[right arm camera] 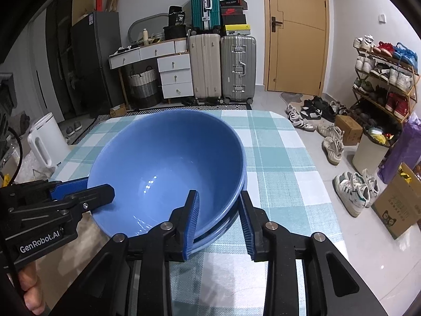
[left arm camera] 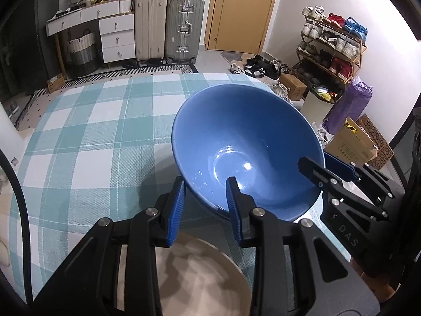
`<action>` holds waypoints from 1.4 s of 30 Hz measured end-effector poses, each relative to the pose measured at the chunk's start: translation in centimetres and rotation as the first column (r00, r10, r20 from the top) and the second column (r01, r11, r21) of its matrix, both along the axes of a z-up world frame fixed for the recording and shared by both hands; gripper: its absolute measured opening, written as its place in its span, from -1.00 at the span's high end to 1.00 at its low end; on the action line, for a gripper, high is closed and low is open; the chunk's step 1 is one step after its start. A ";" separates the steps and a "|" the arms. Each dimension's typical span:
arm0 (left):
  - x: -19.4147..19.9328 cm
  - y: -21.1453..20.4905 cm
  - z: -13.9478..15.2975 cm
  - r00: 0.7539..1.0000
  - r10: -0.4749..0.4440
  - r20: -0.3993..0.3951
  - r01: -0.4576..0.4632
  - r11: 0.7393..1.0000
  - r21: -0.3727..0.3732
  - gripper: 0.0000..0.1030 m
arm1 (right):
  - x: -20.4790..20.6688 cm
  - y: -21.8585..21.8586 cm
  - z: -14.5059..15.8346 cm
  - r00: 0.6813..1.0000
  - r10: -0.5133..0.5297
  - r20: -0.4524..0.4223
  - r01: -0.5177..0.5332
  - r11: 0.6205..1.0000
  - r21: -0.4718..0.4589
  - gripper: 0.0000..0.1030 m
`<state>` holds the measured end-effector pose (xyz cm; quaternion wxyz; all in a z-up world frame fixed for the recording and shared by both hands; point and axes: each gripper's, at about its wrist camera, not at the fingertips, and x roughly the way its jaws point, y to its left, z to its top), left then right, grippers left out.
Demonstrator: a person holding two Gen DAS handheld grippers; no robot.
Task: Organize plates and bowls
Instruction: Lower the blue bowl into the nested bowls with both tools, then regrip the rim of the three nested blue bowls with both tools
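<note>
1. Together, the left gripper [left arm camera: 206, 208] and right gripper [right arm camera: 219, 223] straddle opposite rims of the glossy blue ceramic bowls [right arm camera: 168, 168], apparently two nested.
2. Each gripper's fingers sit either side of the wall, not visibly clamped.
3. Stack hangs tilted over the teal checked tablecloth [left arm camera: 105, 121], probably for stability; a beige round plate [left arm camera: 194, 276] lies below.

Both views are evenly lit by cool indoor light from overhead. Small white glints sit in the glazed bottom of the blue bowl [left arm camera: 244, 147], and the floor tiles [right arm camera: 368, 271] carry a soft sheen. The white wall [left arm camera: 389, 21] at the right edge of the left wrist view blows out to glare. Shadows on the checked tablecloth [left arm camera: 86, 137] are soft and faint. The beige plate [left arm camera: 200, 281] close under the lens looks smeared and out of focus. Fisheye bending curves the door [right arm camera: 297, 34] and table edges, and black vignette fills the corners.
</note>
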<state>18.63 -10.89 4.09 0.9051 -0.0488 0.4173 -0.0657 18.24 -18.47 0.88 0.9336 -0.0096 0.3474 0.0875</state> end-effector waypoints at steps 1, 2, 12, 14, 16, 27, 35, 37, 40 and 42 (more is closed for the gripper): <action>0.0 0.1 -0.1 1.000 0.000 -0.003 0.000 1.000 -0.004 0.46 | 0.0 0.0 -0.1 1.000 0.002 0.000 -0.002 1.000 0.002 0.35; 0.1 0.2 -0.2 1.000 0.001 -0.010 -0.001 1.000 -0.007 0.46 | 0.1 0.0 -0.1 1.000 0.003 0.000 -0.003 1.000 0.001 0.33; 1.0 1.9 -1.2 0.999 0.013 -0.032 -0.015 0.999 -0.047 0.08 | 0.5 -0.6 -0.8 0.998 0.034 -0.058 -0.031 0.998 0.061 0.10; 1.0 2.2 -1.4 0.999 0.017 -0.036 -0.018 0.999 -0.047 -0.08 | 0.6 -0.7 -0.9 0.997 0.037 -0.064 -0.033 0.997 0.067 0.06; 1.3 2.7 -1.5 0.999 0.017 -0.042 -0.020 0.998 -0.053 -0.20 | 0.7 -0.9 -1.1 0.997 0.038 -0.070 -0.032 0.996 0.079 -0.02; 3.2 4.9 -2.6 0.995 0.041 -0.092 -0.051 0.992 -0.119 -0.82 | 2.2 -4.3 -1.0 0.995 0.027 -0.092 -0.004 0.972 0.233 -0.75; 5.1 5.7 -3.3 0.990 0.080 -0.118 -0.099 0.980 -0.170 -0.97 | 5.2 -5.7 -1.6 0.990 0.008 -0.143 0.025 0.974 0.227 -0.99; 5.4 5.7 -3.6 0.988 0.090 -0.126 -0.112 0.978 -0.178 -0.97 | 5.5 -5.6 -2.0 0.988 0.020 -0.152 0.017 0.970 0.242 -0.99; 5.7 5.4 -3.9 0.987 0.096 -0.132 -0.119 0.976 -0.180 -0.97 | 5.9 -5.4 -2.5 0.986 0.043 -0.163 0.002 0.963 0.268 -0.99; 5.8 5.1 -4.0 0.986 0.102 -0.132 -0.125 0.976 -0.179 -0.97 | 6.2 -5.1 -2.7 0.985 0.066 -0.161 -0.018 0.959 0.283 -0.98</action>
